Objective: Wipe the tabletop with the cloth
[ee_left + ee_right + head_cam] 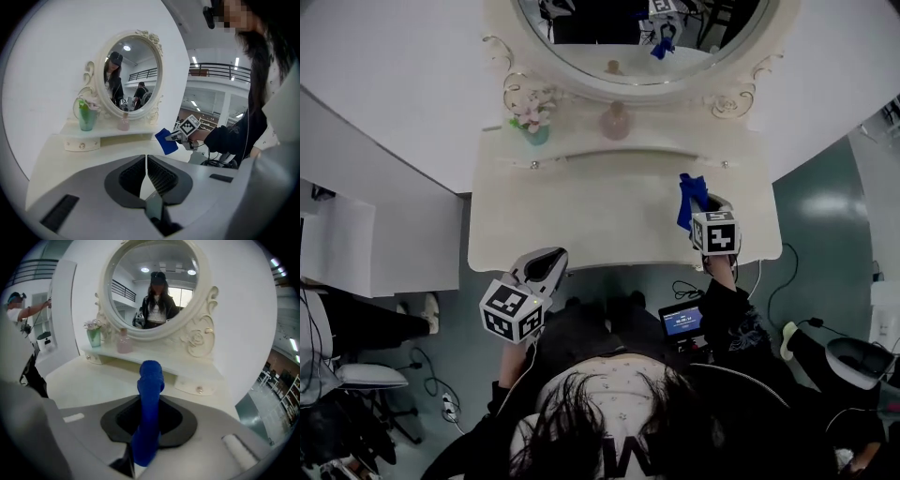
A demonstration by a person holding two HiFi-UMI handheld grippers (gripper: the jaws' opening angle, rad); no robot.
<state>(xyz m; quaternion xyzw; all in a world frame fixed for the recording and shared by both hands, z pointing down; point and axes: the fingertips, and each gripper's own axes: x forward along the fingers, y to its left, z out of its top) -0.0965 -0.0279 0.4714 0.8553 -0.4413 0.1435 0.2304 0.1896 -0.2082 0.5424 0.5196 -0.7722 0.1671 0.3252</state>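
Observation:
A blue cloth hangs above the right side of the cream dressing table, pinched in my right gripper. In the right gripper view the cloth stands bunched between the shut jaws. From the left gripper view the same cloth shows off to the right, clear of the tabletop. My left gripper hovers at the table's front left edge; its jaws are shut with nothing between them.
An oval mirror rises at the back. On the raised shelf stand a green vase with flowers and a pink bottle. A small screen device and cables lie on the floor to the front right.

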